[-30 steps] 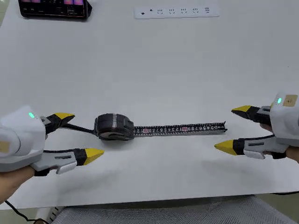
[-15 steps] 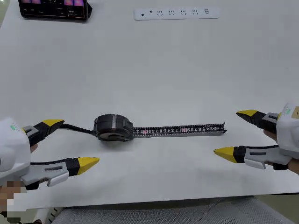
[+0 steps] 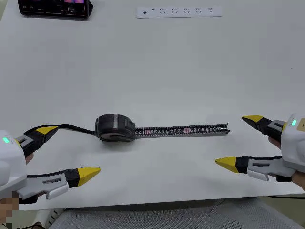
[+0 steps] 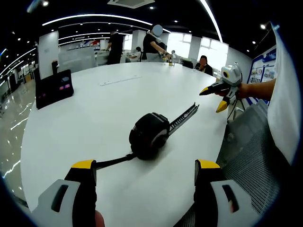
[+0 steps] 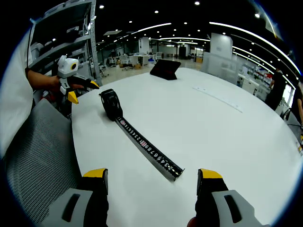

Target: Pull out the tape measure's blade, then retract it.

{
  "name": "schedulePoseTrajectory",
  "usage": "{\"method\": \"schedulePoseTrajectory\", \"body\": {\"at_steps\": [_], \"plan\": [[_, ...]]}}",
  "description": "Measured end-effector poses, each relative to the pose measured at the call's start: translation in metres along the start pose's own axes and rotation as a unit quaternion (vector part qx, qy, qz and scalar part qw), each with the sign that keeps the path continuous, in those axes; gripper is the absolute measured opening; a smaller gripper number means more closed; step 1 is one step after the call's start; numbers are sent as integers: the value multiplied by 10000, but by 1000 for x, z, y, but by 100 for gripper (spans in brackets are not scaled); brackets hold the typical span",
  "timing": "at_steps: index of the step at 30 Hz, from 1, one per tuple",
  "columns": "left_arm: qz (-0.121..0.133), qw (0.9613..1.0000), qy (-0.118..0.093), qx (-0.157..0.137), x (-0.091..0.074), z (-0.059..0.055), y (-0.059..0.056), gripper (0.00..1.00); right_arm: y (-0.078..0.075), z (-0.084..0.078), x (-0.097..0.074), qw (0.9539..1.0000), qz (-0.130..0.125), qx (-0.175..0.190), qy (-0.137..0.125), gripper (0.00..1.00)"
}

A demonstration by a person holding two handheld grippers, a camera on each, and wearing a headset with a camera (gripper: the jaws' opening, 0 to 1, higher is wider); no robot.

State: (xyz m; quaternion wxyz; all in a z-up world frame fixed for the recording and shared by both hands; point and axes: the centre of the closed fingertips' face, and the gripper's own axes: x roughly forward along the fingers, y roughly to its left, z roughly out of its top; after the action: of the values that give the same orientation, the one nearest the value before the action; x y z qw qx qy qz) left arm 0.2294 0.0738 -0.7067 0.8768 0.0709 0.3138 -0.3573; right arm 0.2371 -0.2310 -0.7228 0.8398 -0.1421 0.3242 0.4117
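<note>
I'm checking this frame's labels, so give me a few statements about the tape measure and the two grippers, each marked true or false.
1. The blade lies pulled out of the case on the table. True.
2. The right gripper is shut on the blade's tip. False: it is open and apart from the tip.
3. The left gripper grips the case. False: it is open and clear of the case.
4. A black strap runs from the case toward the left gripper. True.
5. The power strip lies between the grippers. False: it lies at the table's far side, beyond the case.
</note>
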Motion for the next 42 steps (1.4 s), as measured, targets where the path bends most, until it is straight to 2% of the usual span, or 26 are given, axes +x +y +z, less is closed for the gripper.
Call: {"method": "schedulePoseTrajectory", "body": {"at_steps": [9,15,19,26,31,42], "plan": [[112,9997,5,-213,-6,-13,-4,84,9,-9,1,10000,52,74,34,81],[55,9994,36,-340,-8,-20,-10,87,12,-14,1,9999,30,130,46,85],[51,9990,-3,-437,-9,-19,-12,89,15,-15,-1,9998,25,174,49,89],[25,9991,-35,-428,-8,-18,-14,95,21,-17,-3,9996,110,235,94,99],[45,9996,-10,-289,-8,-17,-15,99,22,-20,-4,9995,132,246,148,99],[0,9996,4,-280,-8,-18,-17,98,22,-21,-4,9995,124,257,126,99]]}}
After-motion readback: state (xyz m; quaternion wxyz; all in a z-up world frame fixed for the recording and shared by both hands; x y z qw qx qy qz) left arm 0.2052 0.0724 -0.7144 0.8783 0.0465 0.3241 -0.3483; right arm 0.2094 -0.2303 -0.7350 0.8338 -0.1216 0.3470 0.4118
